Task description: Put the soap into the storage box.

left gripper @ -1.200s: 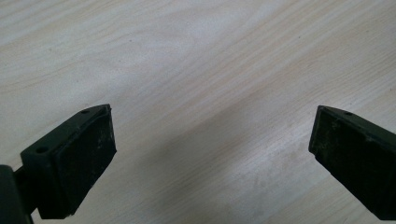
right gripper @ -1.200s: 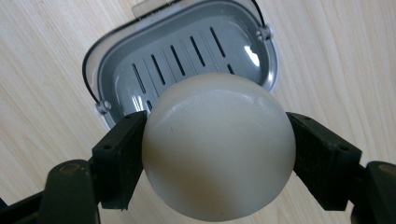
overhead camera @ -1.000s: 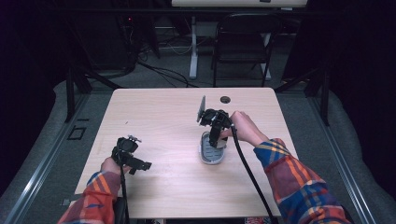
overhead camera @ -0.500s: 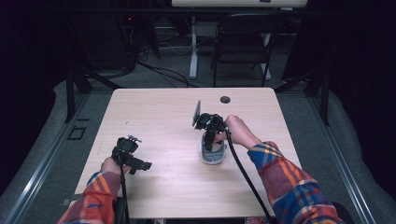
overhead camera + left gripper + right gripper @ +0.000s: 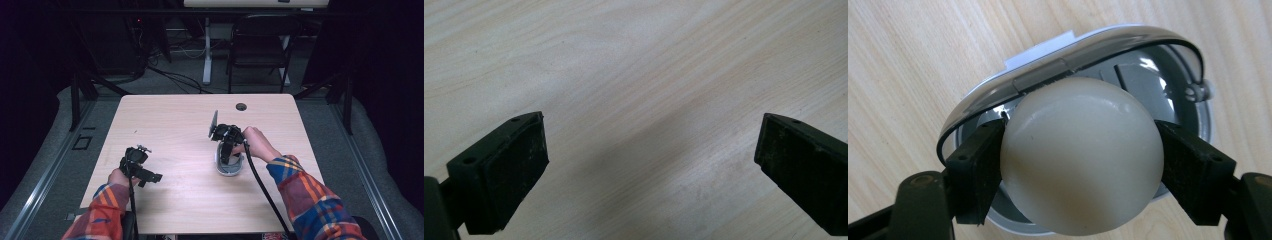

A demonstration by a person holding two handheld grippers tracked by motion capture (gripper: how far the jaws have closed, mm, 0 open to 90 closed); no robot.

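My right hand-held gripper (image 5: 1083,165) clamps the egg (image 5: 1082,156) over the grey container (image 5: 1168,80) to seat it; the left hand-held gripper (image 5: 651,165) rests open above the desk (image 5: 634,60)

The counter (image 5: 170,125) looks like pale wood laminate, matt, with a fine streaked grain. The egg (image 5: 1082,155) has a smooth cream shell with a soft sheen and small highlights. The container (image 5: 1178,65) beneath it looks like hard plastic: a glossy, smoke-tinted clear rim over a grey inner part and a white outer shell. The pads (image 5: 509,175) of the left claw (image 5: 651,172) are matt black and slightly grainy, rubber-like. The sleeve (image 5: 315,200) is soft plaid cloth.
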